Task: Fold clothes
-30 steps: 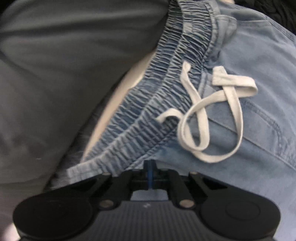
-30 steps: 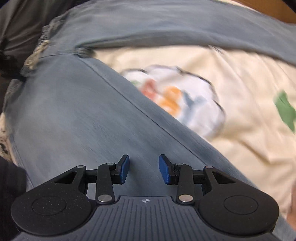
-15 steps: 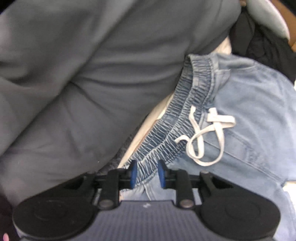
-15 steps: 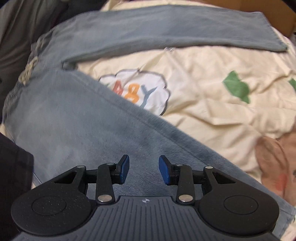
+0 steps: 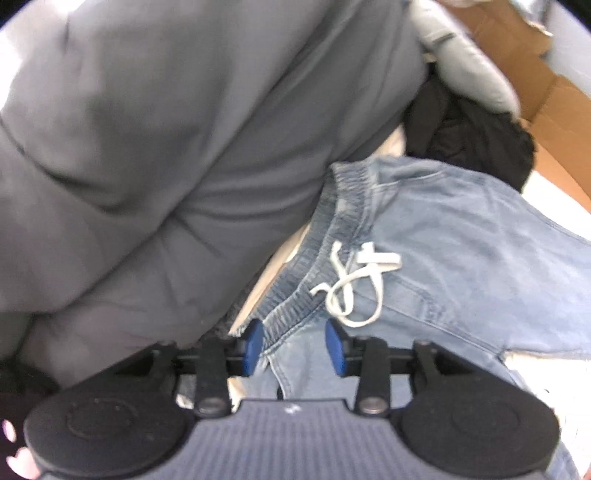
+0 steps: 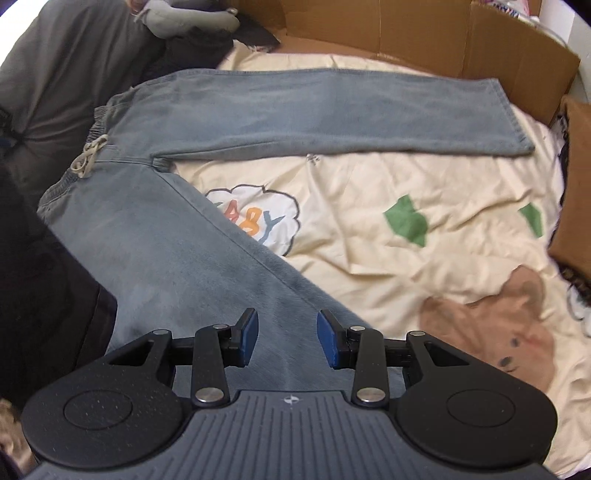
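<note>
Light blue jeans (image 6: 159,236) lie flat on the cream blanket (image 6: 424,177) with the legs spread in a V. One leg (image 6: 332,110) runs across the far side and the other comes diagonally toward me. My right gripper (image 6: 286,341) hangs open above the near leg, with nothing between its pads. In the left wrist view the elastic waistband (image 5: 325,236) and the white drawstring (image 5: 354,284) lie below my left gripper (image 5: 294,349). Its jaws are opening. The waistband's end shows between the blue pads (image 5: 255,345), but they do not press on it.
A large bulk of grey cloth (image 5: 166,147) rises just left of the waistband, and a black garment (image 5: 469,136) lies behind it. Cardboard walls (image 6: 424,33) ring the blanket at the back. A brown cushion (image 6: 572,184) sits at the right edge.
The left gripper was shut on the waistband; it has let go, opened and risen. The right gripper has risen too, so more of the spread jeans shows.
</note>
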Action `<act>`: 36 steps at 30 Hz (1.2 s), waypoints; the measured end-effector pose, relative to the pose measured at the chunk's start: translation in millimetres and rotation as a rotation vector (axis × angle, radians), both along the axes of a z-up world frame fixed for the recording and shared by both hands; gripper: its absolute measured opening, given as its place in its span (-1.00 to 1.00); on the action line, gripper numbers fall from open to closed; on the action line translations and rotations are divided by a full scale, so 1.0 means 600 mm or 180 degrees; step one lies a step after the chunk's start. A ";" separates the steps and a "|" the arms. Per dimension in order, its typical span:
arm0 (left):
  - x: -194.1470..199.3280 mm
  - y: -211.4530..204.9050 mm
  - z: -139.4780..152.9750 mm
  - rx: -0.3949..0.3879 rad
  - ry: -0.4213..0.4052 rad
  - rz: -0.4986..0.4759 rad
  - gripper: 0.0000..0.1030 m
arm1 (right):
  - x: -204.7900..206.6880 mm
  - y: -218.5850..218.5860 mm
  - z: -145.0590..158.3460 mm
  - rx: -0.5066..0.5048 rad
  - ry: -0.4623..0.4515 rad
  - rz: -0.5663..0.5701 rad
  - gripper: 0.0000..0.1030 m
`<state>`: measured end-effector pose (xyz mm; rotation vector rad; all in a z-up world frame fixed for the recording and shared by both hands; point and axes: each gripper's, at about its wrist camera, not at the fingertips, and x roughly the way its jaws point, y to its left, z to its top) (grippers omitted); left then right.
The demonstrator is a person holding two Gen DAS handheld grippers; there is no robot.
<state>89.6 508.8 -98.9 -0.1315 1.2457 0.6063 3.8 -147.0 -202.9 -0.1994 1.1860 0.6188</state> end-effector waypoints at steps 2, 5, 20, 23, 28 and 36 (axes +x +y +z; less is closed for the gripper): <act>0.004 -0.017 0.021 0.0031 -0.0025 -0.0075 -0.05 | 0.002 -0.020 0.017 -0.0041 -0.0054 0.0054 -0.18; 0.011 -0.039 0.049 0.0042 -0.0105 -0.0111 0.02 | 0.006 -0.045 0.042 -0.0075 -0.0127 0.0125 -0.18; -0.062 -0.155 0.090 -0.0049 -0.0323 -0.0150 0.18 | 0.017 -0.077 0.177 -0.0090 -0.0425 0.1225 0.08; -0.087 -0.168 0.058 -0.0085 -0.0240 -0.0122 0.17 | 0.013 -0.077 0.168 -0.0083 -0.0463 0.1207 0.35; -0.121 -0.169 -0.001 -0.0260 -0.0124 0.0016 0.12 | -0.003 -0.070 0.134 0.0079 -0.0382 0.0829 0.38; -0.147 -0.154 -0.069 -0.0383 0.0215 -0.0043 0.10 | -0.056 -0.042 0.069 0.0180 -0.0159 0.0466 0.41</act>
